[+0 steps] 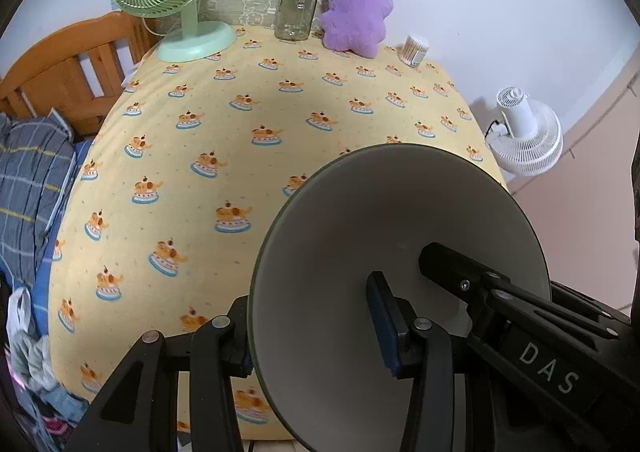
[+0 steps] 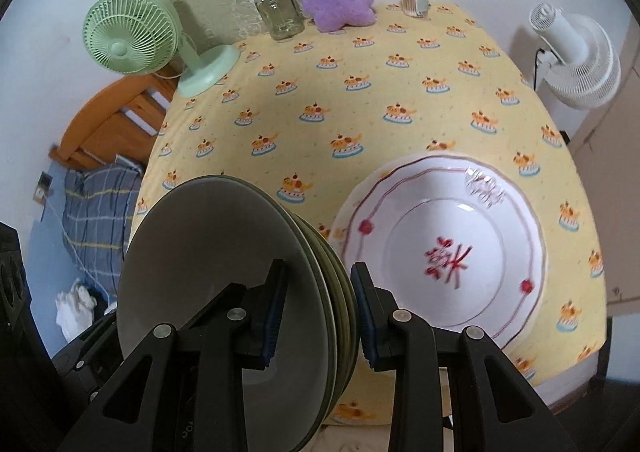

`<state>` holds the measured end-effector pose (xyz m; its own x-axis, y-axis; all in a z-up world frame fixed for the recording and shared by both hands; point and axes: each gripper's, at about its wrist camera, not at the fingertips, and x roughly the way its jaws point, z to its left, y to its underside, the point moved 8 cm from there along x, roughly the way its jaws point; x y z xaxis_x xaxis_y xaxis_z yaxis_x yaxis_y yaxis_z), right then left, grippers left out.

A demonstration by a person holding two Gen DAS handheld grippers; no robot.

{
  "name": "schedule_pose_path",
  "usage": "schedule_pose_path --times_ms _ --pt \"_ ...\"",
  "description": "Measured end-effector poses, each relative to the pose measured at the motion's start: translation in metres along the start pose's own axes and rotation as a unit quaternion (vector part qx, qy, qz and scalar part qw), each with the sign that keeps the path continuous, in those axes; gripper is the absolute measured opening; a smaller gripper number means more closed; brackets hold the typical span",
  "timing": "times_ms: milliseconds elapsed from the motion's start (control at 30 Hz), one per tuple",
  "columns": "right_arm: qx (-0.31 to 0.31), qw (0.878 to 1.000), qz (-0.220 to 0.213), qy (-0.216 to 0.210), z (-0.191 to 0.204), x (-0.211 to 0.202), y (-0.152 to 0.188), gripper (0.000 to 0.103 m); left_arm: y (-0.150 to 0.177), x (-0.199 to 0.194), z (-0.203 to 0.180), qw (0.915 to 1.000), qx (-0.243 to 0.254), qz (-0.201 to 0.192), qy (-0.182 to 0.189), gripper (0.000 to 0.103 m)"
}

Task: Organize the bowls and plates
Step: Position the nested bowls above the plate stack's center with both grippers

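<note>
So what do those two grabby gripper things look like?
Both are black and look like plastic. The left gripper and the right gripper each have two angular, open-framed fingers joined by round silver pins, with flat, dark blue ribbed pads at the tips. One gripper body, seen from the left camera, carries white letters "DAS". No cables or sleeves show.

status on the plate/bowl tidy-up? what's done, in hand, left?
Done: the green plates already form one stack. In hand: both the left hand-held gripper and right hand-held gripper clamp its rims, lifted off the tablecloth. Left: the white patterned plate lies separate.
</note>
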<state>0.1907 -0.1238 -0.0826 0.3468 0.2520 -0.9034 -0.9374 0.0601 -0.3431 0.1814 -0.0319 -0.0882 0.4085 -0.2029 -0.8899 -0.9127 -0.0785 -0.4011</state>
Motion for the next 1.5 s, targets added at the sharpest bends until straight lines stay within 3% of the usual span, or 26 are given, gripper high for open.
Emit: schedule_pose_path --times_ms 433,767,1167,1500 --pt "-0.036 0.999 0.008 -0.014 -0.059 -0.015 -0.015 0.035 0.002 0.013 -0.060 0.9992 -0.035 -0.012 -0.016 0.045" --pt "-0.050 0.998 0.027 -0.012 -0.104 -0.006 -0.021 0.036 0.010 0.040 -0.095 0.9979 -0.062 0.001 -0.017 0.045" --pt "-0.057 0.996 0.072 -0.020 -0.121 0.025 -0.020 0.036 0.017 0.070 -0.097 0.9948 -0.090 0.037 -0.032 0.045" --pt "-0.055 0.997 0.060 -0.006 -0.123 0.028 -0.034 0.036 0.002 0.076 -0.100 0.9965 -0.074 0.030 -0.026 0.045"
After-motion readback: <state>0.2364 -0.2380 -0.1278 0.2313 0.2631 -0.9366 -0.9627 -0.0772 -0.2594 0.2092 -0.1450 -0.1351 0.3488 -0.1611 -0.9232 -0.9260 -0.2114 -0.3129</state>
